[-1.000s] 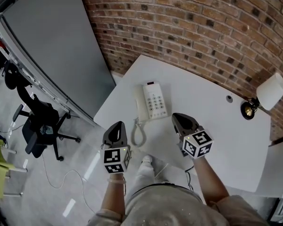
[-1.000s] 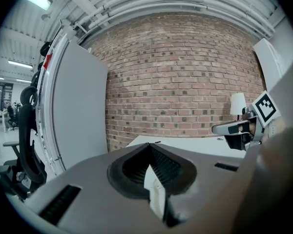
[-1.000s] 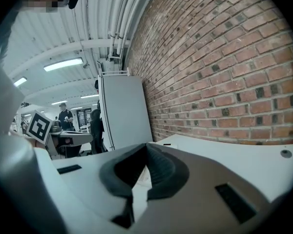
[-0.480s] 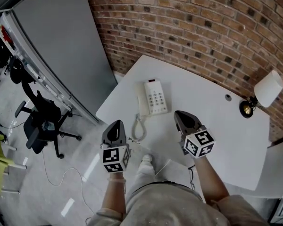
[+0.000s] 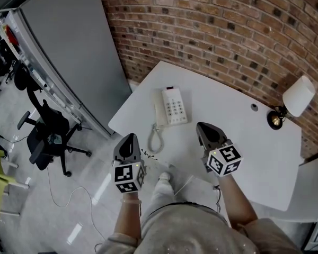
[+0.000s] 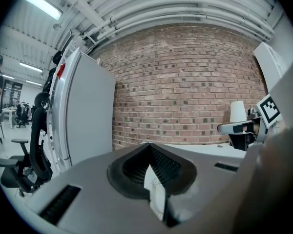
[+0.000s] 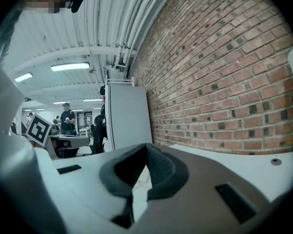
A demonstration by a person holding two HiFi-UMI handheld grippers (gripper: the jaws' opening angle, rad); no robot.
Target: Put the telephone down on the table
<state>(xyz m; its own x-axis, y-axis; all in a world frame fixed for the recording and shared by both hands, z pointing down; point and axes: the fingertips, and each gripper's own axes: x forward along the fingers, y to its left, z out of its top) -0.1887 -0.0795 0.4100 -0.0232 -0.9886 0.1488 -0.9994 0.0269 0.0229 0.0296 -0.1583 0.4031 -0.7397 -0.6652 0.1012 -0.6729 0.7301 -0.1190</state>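
A white push-button telephone (image 5: 170, 107) lies on the white table (image 5: 228, 110) with its handset along its left side and its coiled cord (image 5: 156, 138) trailing toward the front edge. My left gripper (image 5: 129, 142) is shut and empty, held just off the table's front-left edge, short of the cord. My right gripper (image 5: 207, 131) is shut and empty too, over the table's front, right of the telephone. In the gripper views the left gripper (image 6: 149, 150) and right gripper (image 7: 145, 152) show closed jaws with nothing between them; the telephone is not visible there.
A desk lamp (image 5: 291, 102) with a white shade stands at the table's right end. A brick wall (image 5: 228, 25) runs behind the table. A grey partition (image 5: 69, 52) and a black office chair (image 5: 45, 136) are at the left. People stand far off in the right gripper view.
Both grippers stay shut and nearly still. The head view has shifted slightly, so the telephone and table sit a little higher and further right.
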